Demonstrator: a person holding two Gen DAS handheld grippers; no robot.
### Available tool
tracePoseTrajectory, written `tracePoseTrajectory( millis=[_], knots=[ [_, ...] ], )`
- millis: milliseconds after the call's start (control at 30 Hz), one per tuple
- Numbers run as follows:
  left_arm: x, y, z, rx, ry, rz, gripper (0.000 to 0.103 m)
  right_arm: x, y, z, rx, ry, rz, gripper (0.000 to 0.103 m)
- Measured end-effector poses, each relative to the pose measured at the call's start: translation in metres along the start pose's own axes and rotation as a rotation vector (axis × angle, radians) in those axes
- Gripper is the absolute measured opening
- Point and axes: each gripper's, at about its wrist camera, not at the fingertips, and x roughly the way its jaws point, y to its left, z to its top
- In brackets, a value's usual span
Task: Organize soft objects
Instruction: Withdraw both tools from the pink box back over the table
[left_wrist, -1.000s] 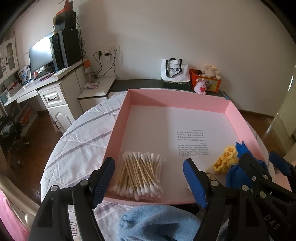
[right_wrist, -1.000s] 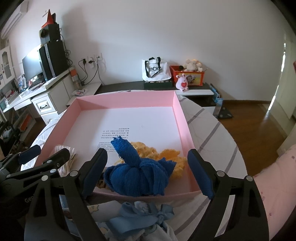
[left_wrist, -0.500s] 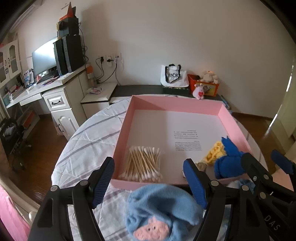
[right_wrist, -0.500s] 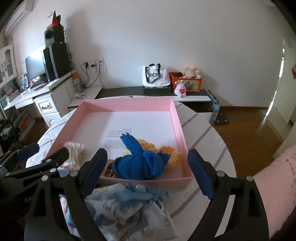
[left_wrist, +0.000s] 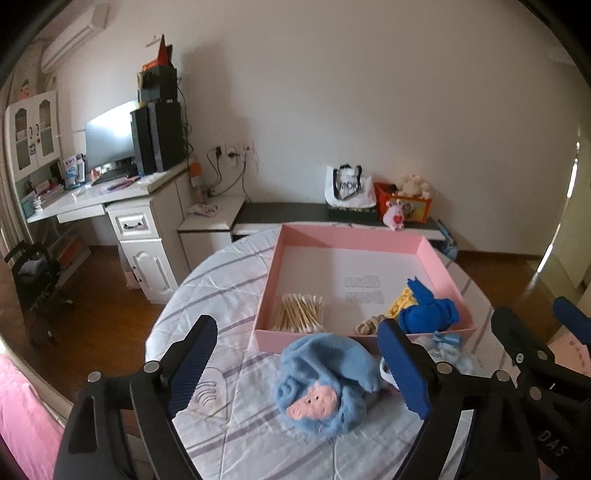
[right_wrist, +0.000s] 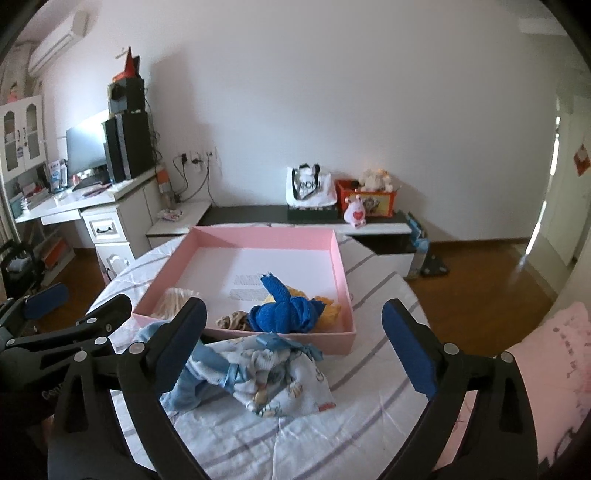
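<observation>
Left wrist: fluffy blue hat w/ pink pig face

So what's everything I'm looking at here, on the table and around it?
pink box: one, pink, open, on the table
cotton swabs: one bundle, white-tipped, in the box, near-left corner
blue knit bundle: one, dark blue, in the box, near side
yellow knit piece: one, yellow, in the box beside the blue bundle
fluffy hat: one, light blue with pink patch, on the table before the box
printed cloth: one, pale blue, on the table before the box
tablecloth: one, white, striped
left gripper: one, open
right gripper: one, open
</observation>
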Motion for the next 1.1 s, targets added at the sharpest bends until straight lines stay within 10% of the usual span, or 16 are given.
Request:
tracePoseTrajectory(
  millis=[1100],
  knots=[
    [-0.21,-0.01,-0.08,-0.024,-0.308,0.041,0.103,-0.185,-0.009,-0.018,-0.001,-0.305,-0.002,0.103]
  ],
)
